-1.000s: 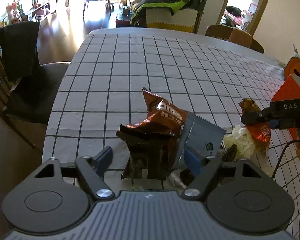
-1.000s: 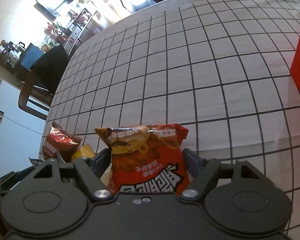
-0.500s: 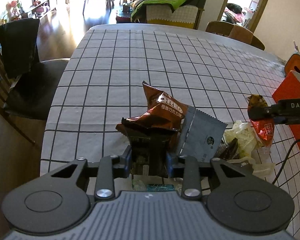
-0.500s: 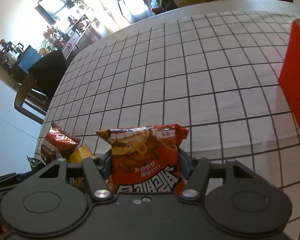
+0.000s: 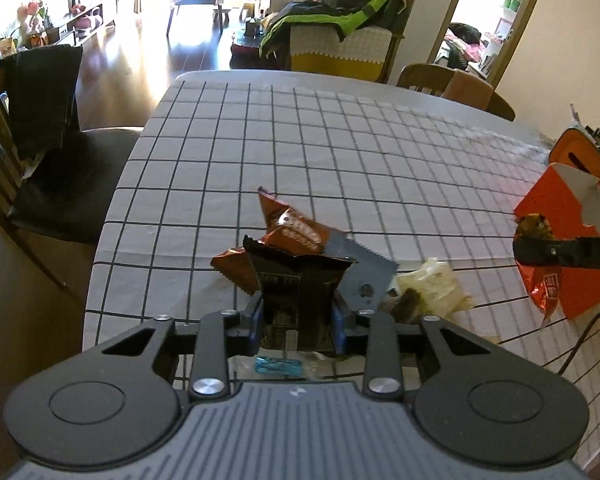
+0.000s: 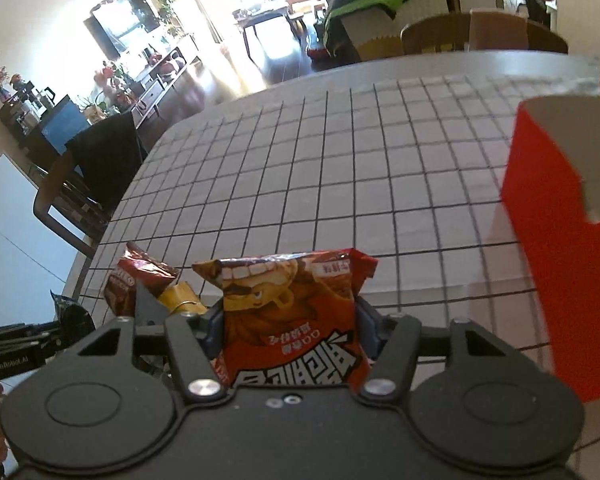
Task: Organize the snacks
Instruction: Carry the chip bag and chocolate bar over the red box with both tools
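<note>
My left gripper [image 5: 298, 322] is shut on a black snack packet [image 5: 298, 292], lifted a little over the pile at the table's near edge. Behind it lie a brown Oreo packet [image 5: 288, 228], a grey packet [image 5: 364, 280] and a pale wrapper [image 5: 432, 288]. My right gripper [image 6: 290, 326] is shut on a red snack bag [image 6: 292, 320] and holds it above the table, left of the open red box [image 6: 560, 248]. In the left wrist view the right gripper [image 5: 540, 250] holds the red bag [image 5: 544, 288] in front of the red box [image 5: 572, 240].
The table has a white cloth with a black grid [image 5: 300, 140]. A black wire basket rim [image 5: 588, 336] shows at the right. A dark chair [image 5: 60, 152] stands at the table's left, wooden chairs [image 5: 452, 80] at the far side. A small blue wrapper [image 5: 278, 366] lies under my left gripper.
My left gripper closed on the black packet and raised it. My right gripper tightened on the red bag, lifted it and carried it toward the red box.
</note>
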Demonstrator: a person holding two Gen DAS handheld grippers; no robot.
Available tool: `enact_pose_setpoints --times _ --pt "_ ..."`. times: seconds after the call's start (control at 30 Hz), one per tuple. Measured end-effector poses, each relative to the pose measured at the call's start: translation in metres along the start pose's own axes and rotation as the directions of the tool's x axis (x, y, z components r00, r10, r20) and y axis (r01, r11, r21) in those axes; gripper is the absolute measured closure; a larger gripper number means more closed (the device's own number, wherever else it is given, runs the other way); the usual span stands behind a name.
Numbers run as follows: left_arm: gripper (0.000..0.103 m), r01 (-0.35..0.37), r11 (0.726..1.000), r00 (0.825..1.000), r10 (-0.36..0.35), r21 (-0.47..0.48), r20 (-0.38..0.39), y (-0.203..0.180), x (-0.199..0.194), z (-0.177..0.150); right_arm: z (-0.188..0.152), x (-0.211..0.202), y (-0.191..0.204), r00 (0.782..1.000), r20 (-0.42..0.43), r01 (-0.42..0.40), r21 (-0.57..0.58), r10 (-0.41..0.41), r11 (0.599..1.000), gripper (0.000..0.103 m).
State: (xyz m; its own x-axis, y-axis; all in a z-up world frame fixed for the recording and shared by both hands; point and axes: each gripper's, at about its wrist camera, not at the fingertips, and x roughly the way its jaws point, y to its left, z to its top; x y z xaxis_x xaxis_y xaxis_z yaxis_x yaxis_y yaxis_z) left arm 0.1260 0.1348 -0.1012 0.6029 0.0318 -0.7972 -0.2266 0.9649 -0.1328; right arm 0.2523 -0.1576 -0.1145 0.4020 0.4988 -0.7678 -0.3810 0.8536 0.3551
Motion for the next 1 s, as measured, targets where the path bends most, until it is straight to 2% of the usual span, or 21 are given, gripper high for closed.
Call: enact_pose_setpoints --times 0.2,0.43,0.67,1.0 --pt "0.071 0.037 0.999 0.999 -0.037 -0.001 0.018 -0.027 -0.024 0.009 0.003 -0.037 -0.006 0.999 0.021 0.04 -0.051 -0.039 0.998 0.042" --pt "0.071 0.093 0.994 0.995 -0.095 0.065 0.039 -0.082 -0.039 0.026 0.014 -0.08 -0.028 0.996 0.07 0.063 -0.083 -0.057 0.995 0.042" --pt "0.071 0.118 0.983 0.991 -0.127 0.142 0.053 -0.143 -0.038 0.043 0.027 -0.112 -0.06 0.987 0.128 0.108 -0.102 -0.095 0.989 0.042" --pt "0.071 0.133 0.951 0.987 -0.152 0.278 0.049 -0.249 -0.015 0.069 0.042 -0.131 -0.134 0.965 0.18 0.207 -0.08 -0.19 0.975 0.042"
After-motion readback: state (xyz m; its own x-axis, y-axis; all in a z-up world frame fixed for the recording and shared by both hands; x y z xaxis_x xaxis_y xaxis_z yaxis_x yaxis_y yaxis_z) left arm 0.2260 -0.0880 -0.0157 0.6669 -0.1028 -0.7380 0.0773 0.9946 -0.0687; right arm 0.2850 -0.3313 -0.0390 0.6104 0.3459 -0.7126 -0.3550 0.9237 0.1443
